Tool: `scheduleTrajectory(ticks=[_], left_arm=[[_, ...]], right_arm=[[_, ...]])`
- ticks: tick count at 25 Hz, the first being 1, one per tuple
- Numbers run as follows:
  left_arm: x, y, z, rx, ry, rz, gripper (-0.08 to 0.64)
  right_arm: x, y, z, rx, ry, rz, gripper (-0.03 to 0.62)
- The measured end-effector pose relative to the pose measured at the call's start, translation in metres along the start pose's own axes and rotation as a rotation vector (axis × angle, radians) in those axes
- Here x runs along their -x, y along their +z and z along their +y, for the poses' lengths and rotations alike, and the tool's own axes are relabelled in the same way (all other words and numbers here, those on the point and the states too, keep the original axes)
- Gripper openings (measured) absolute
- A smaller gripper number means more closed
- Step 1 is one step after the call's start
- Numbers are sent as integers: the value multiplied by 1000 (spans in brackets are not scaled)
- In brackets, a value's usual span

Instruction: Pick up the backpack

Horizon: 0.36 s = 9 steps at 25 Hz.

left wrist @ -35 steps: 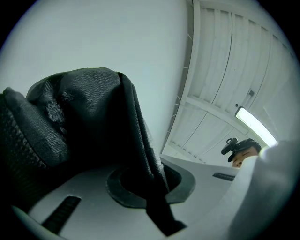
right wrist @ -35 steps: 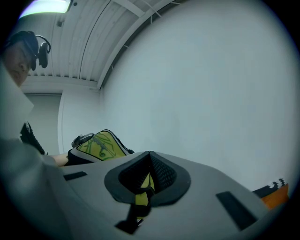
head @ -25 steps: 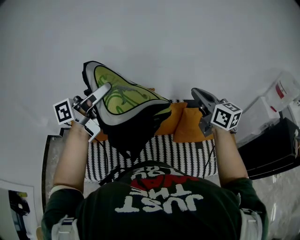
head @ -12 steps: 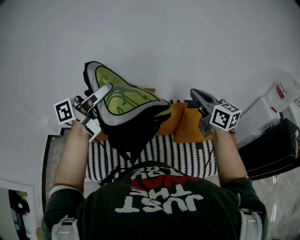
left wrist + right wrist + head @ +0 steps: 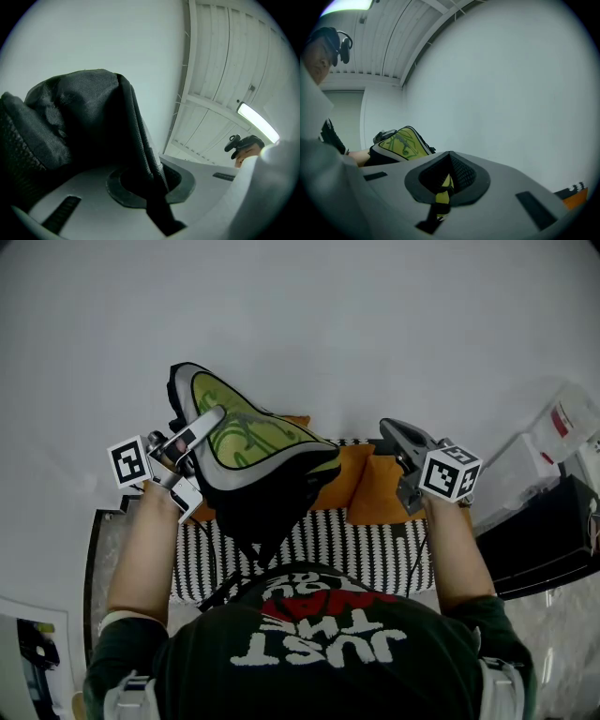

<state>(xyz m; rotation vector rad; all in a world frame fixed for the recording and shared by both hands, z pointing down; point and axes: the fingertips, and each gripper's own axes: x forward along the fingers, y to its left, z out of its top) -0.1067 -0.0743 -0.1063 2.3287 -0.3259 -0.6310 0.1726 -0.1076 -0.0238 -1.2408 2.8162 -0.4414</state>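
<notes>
Backpack (image 5: pixel 248 451), black with grey trim and a yellow-green patterned front panel: hung clear of the striped bench (image 5: pixel 356 554), over its far left corner, front panel tilted upward toward the white wall (image 5: pixel 375 324), black lower body drooping toward the bench's near edge. Left gripper (image 5: pixel 214 414): at the backpack's upper left side, jaws closed on a black strap (image 5: pixel 145 154) of the bag, the dark fabric bulking just beyond the jaws in the left gripper view. Right gripper (image 5: pixel 386 426): well apart from the bag, above the bench's far right corner, jaws closed; a narrow yellow-green and black strip (image 5: pixel 442 192) sat pinched in the seam between them, its link to the backpack not discernible. Two orange cushions (image 5: pixel 375 493): lying along the far edge of the bench, between the bag and the right gripper. Black box (image 5: pixel 548 540): beyond the bench's right edge, beside pale containers.
</notes>
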Motion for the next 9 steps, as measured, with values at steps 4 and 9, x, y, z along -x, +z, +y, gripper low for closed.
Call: scheduleTrajectory(ticks=[4,9], left_arm=[[-1,-1,0,-1,1,3,33],[0,0,-3,-3,2,6,33]], right_arm=[[1,-2,-2,0,0,6,26],[2,-2,3,-1,3,5,26]])
